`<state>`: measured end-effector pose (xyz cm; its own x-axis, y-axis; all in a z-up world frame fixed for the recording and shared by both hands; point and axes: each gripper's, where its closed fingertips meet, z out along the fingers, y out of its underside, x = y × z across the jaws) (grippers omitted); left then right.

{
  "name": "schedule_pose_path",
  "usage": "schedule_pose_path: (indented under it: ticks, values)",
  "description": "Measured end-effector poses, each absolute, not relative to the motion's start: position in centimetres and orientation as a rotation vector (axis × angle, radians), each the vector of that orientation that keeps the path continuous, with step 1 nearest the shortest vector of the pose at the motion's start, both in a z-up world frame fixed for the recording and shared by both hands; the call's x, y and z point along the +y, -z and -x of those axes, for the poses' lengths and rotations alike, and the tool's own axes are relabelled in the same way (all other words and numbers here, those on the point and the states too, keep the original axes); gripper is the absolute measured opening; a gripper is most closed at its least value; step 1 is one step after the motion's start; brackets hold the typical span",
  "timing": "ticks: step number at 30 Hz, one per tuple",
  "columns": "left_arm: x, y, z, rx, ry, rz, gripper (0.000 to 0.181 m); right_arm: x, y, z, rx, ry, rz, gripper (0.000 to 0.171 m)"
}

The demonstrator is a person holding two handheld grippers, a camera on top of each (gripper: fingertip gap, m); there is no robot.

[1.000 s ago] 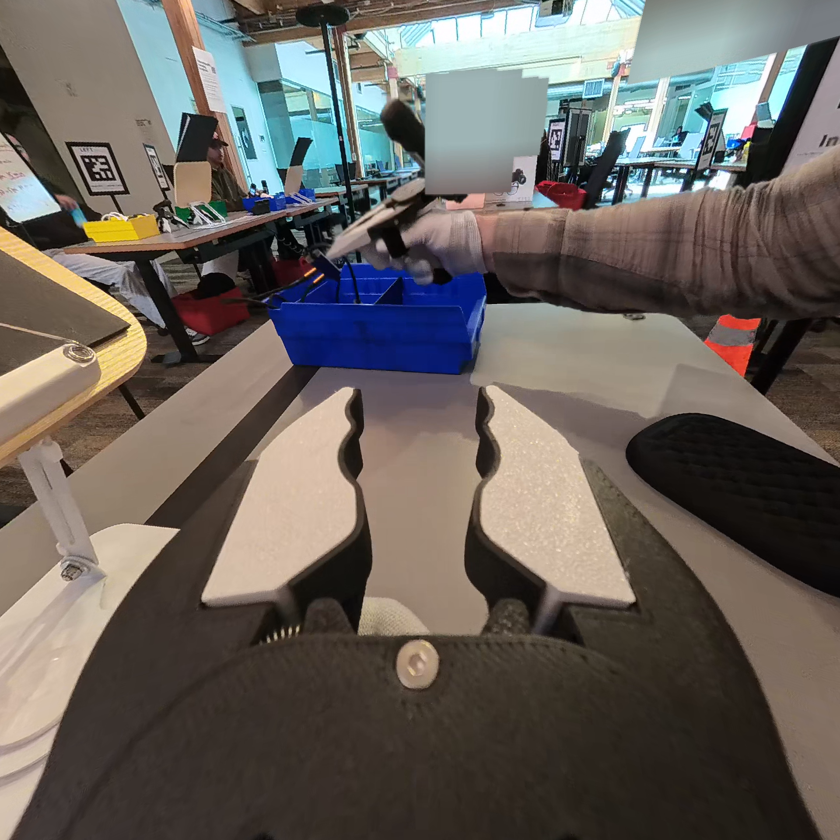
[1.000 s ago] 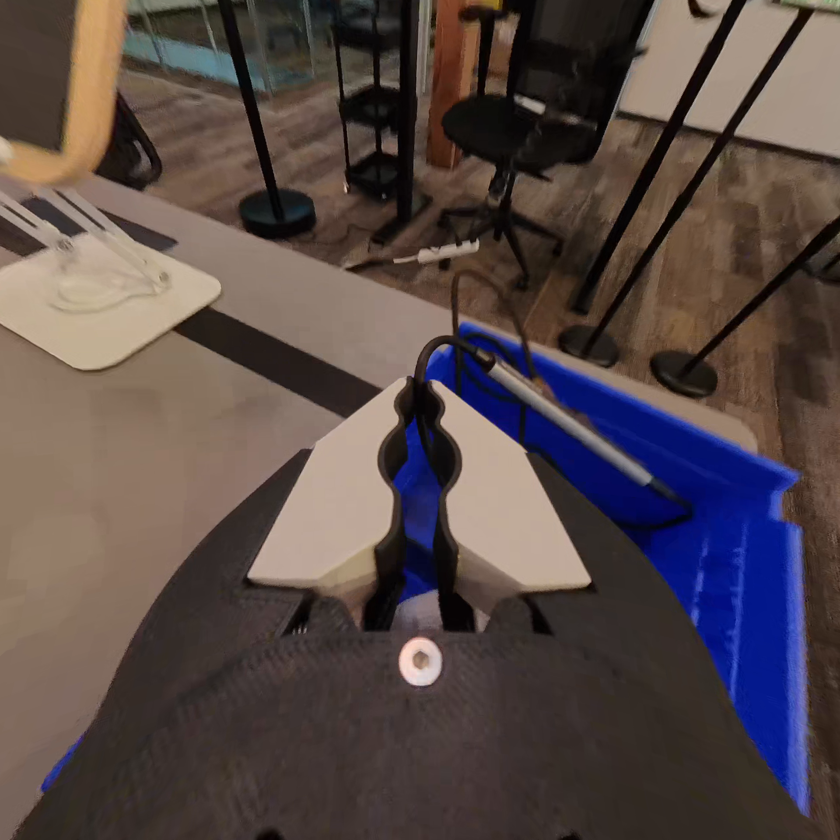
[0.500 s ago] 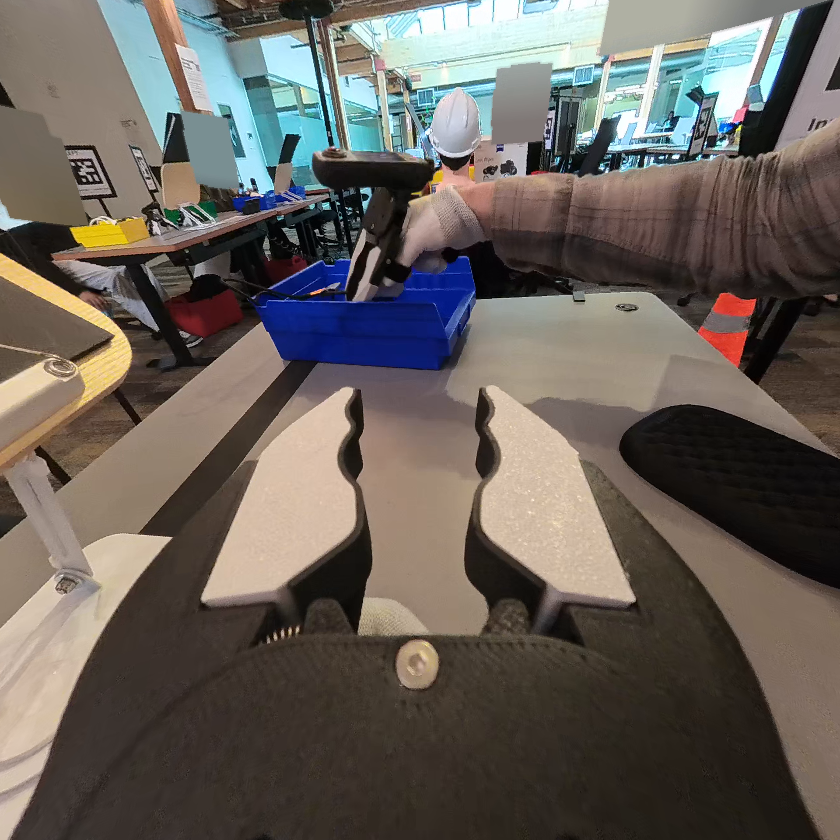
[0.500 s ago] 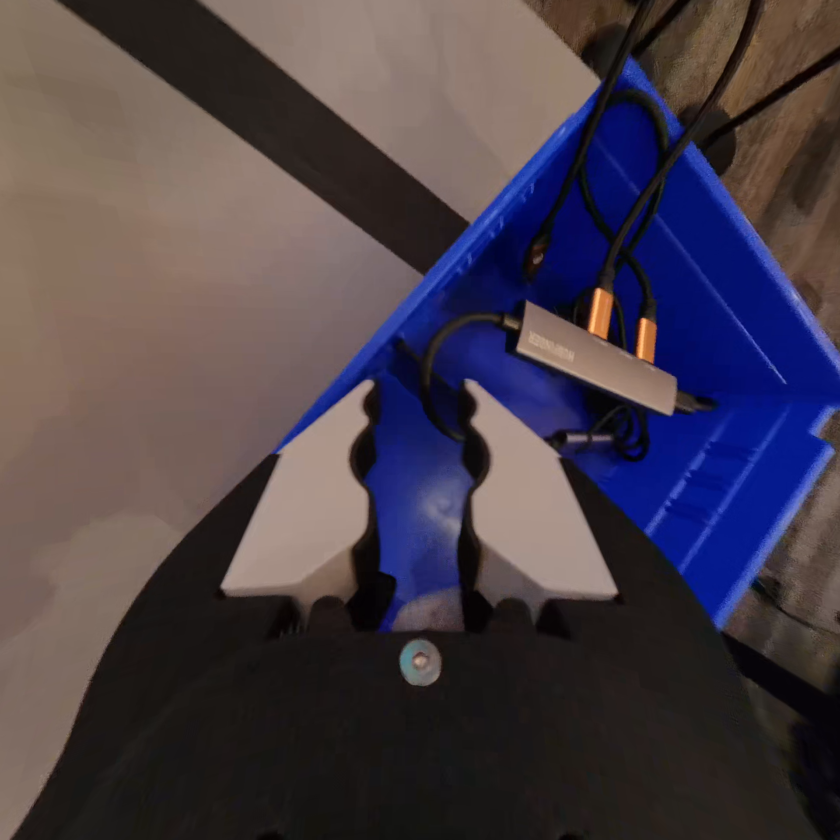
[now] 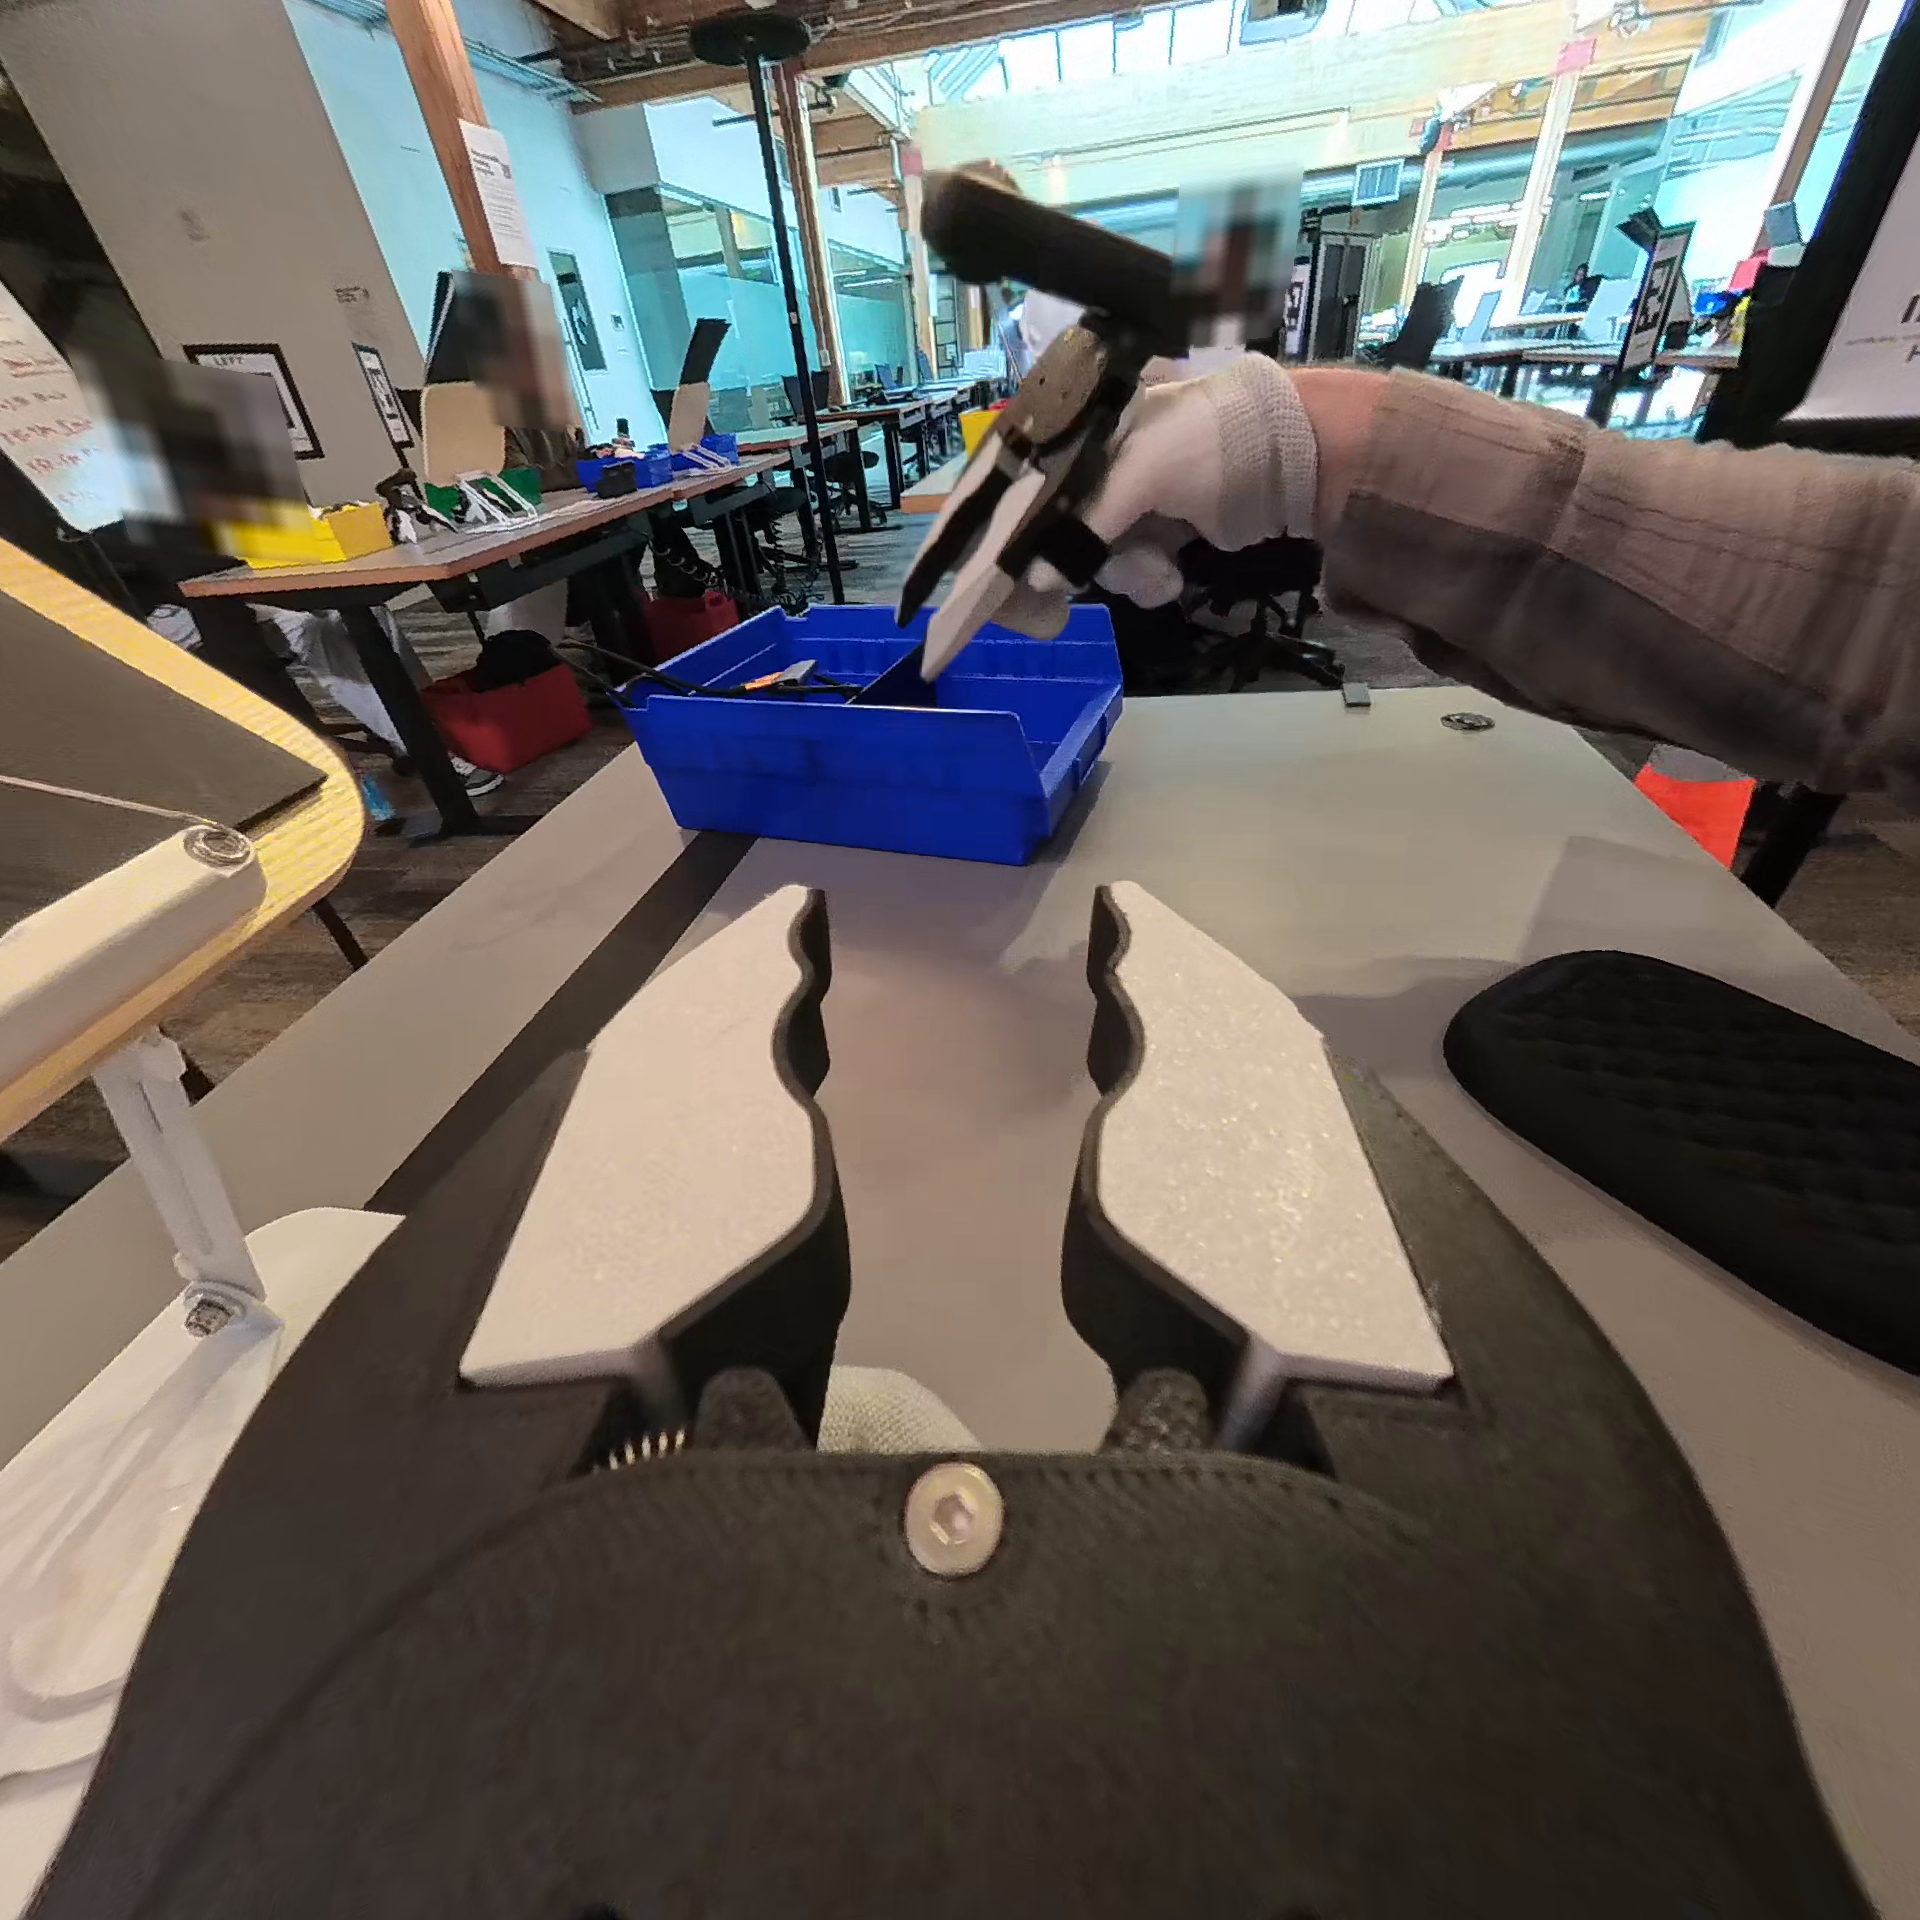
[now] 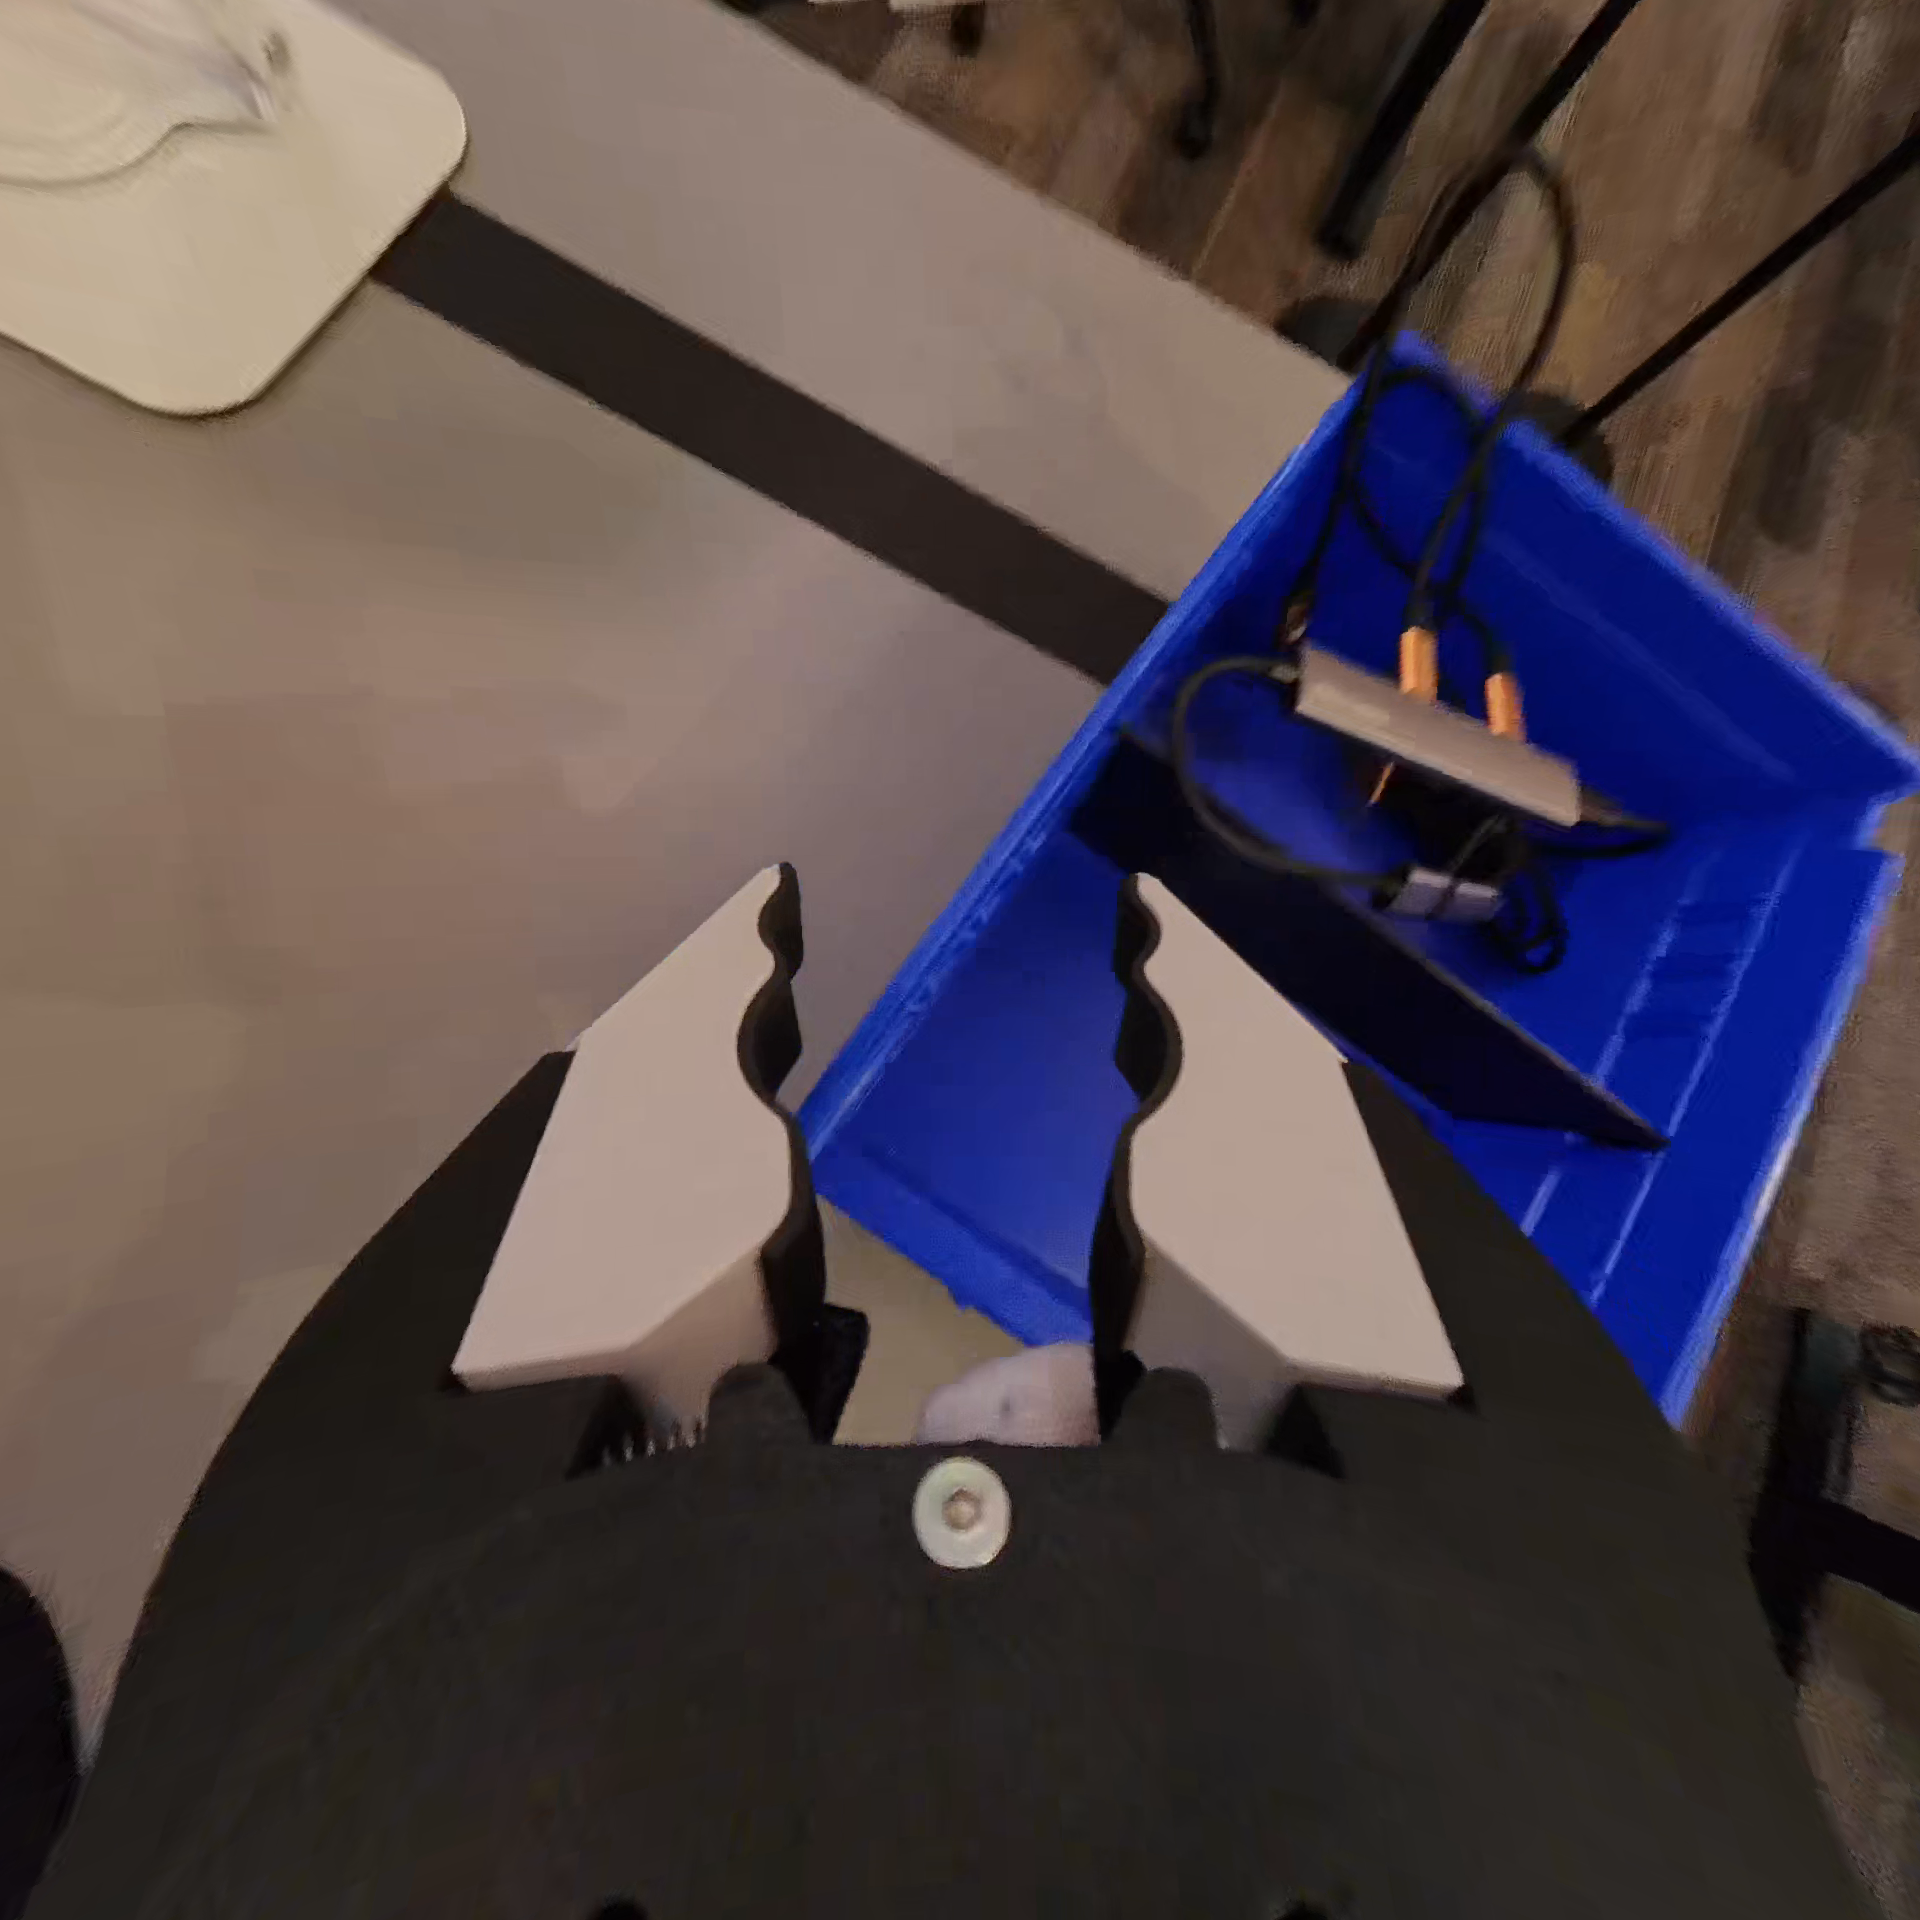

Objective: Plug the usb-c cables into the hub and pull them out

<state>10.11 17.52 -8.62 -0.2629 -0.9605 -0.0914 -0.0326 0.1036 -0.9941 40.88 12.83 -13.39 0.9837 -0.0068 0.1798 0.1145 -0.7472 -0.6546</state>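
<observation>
Closest to the left wrist camera, the left gripper (image 5: 956, 997) hangs low over the grey tabletop (image 5: 1299, 831) with its white-faced jaws apart and nothing between them, just as it did a second ago, beside a black quilted pad (image 5: 1704, 1122). Farther off, the right gripper (image 6: 956, 997) has changed most: a second ago its jaws were nearly together around a thin black cable, half a second ago they stood over the bin's floor with a loop of cable between them, and now they are wide apart, empty, above the near corner of the blue plastic bin (image 6: 1039, 1226). I judge the cable to have been let go and this hand to be pulling away, so the load is back in the bin and a fresh grasp would be needed for any unplugging. Only the right wrist view looks down into the bin: beyond a black divider (image 6: 1351, 987) lies the flat silver hub (image 6: 1444, 743), with two orange-collared usb-c cables (image 6: 1455, 675) seated in its far edge. Only the left wrist view shows the white-gloved hand (image 5: 1195, 457) holding that gripper tilted down over the bin.
</observation>
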Motion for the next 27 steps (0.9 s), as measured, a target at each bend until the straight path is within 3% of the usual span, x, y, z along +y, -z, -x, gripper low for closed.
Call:
schedule_pose_path:
  ticks: [4, 6, 8, 12, 13, 27]
  values:
    - [16.9, 8.1, -10.0, 1.49, 1.296, 1.009, 0.048, 12.6, 18.5, -40.7, -0.028, 0.232, 2.556, 0.057]
    - [16.7, 7.8, -9.9, 1.493, 1.292, 0.995, 0.048, 13.1, 20.1, -40.6, -0.031, 0.234, 2.568, 0.043]
    - [16.8, 7.3, -9.7, 1.487, 1.29, 0.987, 0.048, 13.5, 20.3, -41.0, 0.003, 0.281, 2.543, 0.04]
    - [17.2, 6.7, -9.4, 1.467, 1.289, 0.978, 0.048, 11.6, 19.9, -43.2, 0.12, 0.482, 2.509, 0.005]
    - [17.3, 6.4, -9.3, 1.461, 1.293, 0.976, 0.048, 11.1, 19.9, -43.1, 0.128, 0.466, 2.492, 0.003]
    - [16.9, 4.3, -8.4, 1.437, 1.285, 0.932, 0.048, 8.1, 19.5, -36.4, 0.279, 0.41, 2.411, 0.006]
